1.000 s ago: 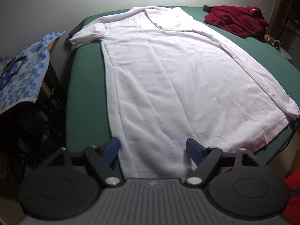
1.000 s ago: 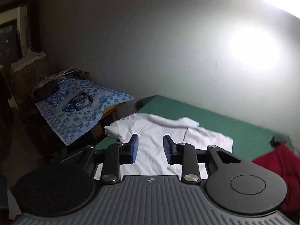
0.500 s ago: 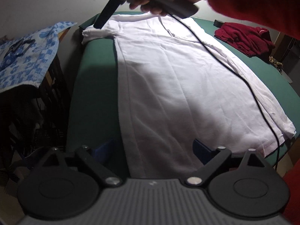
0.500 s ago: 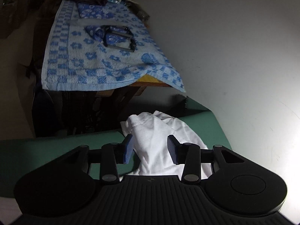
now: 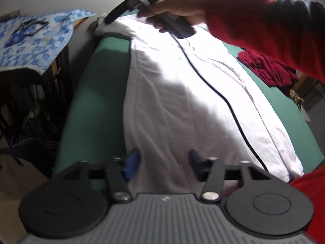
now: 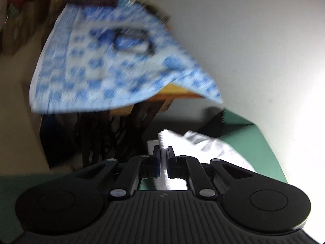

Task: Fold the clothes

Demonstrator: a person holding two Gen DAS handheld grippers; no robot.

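Note:
A white T-shirt (image 5: 182, 93) lies spread flat on the green table (image 5: 91, 101). My left gripper (image 5: 162, 162) is open, its blue pads either side of the shirt's near hem at the left corner. My right gripper (image 6: 163, 158) is shut on the shirt's far left sleeve (image 6: 193, 144); white cloth sits between its pads. In the left wrist view the right gripper (image 5: 113, 16) shows at the top, held by a hand in a red sleeve, over that sleeve.
A dark red garment (image 5: 266, 67) lies bunched at the table's far right. A side table under a blue patterned towel (image 5: 34, 42) stands left of the table. A black cable (image 5: 223, 99) crosses over the shirt. A grey wall is behind.
My right gripper has moved down onto the far left sleeve and shut on it. My left gripper has edged forward over the near hem, still open.

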